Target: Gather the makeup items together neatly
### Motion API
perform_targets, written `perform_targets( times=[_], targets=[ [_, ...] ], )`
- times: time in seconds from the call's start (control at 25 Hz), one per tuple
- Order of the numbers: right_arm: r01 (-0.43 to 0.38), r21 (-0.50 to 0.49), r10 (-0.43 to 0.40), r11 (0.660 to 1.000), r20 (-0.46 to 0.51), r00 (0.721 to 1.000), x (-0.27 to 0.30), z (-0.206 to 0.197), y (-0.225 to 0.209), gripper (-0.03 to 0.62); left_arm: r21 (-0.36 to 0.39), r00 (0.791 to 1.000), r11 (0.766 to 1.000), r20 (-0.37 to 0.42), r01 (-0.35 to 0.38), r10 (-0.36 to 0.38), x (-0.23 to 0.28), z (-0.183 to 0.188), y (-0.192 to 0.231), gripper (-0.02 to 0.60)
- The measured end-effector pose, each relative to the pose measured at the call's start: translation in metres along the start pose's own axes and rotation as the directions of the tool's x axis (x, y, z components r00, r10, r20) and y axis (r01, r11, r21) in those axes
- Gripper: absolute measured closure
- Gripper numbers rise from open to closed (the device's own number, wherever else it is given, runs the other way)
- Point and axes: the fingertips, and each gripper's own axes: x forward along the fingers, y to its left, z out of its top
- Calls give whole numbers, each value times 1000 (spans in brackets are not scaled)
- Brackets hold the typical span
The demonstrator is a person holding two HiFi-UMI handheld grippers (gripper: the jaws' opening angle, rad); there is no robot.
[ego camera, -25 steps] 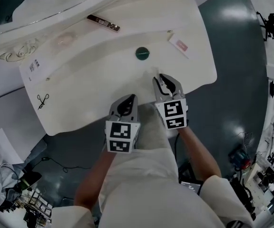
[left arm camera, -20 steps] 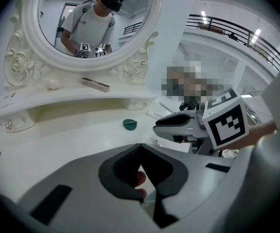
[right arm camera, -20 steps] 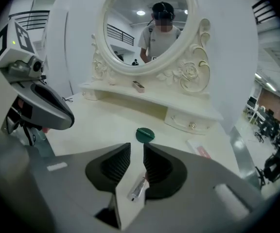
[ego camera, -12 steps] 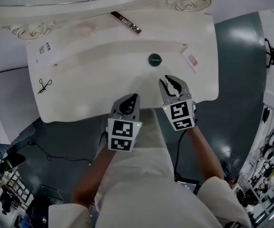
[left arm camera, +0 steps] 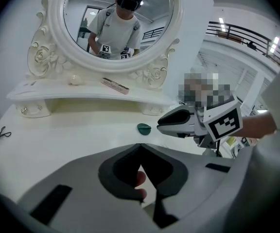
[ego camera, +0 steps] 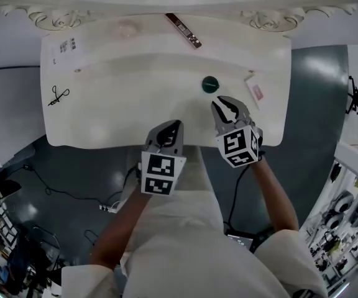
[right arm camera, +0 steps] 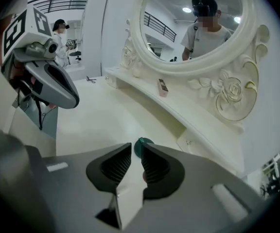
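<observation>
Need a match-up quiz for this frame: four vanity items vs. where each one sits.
Items:
1. green disc
2. dark slim case
3. black curler
4. pink-and-white packet

Places:
A. far left of the tabletop
B. raised back shelf
C. tabletop, near the right edge
D. tabletop, straight ahead of the right gripper

Pairs: 1-D, 2-B, 3-A, 4-C
</observation>
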Motion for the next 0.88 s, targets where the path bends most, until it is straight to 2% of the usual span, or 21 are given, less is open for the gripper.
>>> perform_targets(
  times=[0.4, 0.68, 0.88],
  targets=[
    [-123, -146, 109, 982, -99, 989, 24, 1, -5, 530, -77, 998, 996, 29, -47, 49, 7, 2, 3, 586],
    [-222, -279, 169, 934, -201, 965, 37, -7, -7, 530, -118, 996, 990, 44, -77, 83, 11, -2, 6, 586],
    [-246, -335, 173, 909, -234, 957, 45, -8, -13, 530, -130, 995, 988, 39, -81, 87, 15, -6, 5, 586]
  ],
)
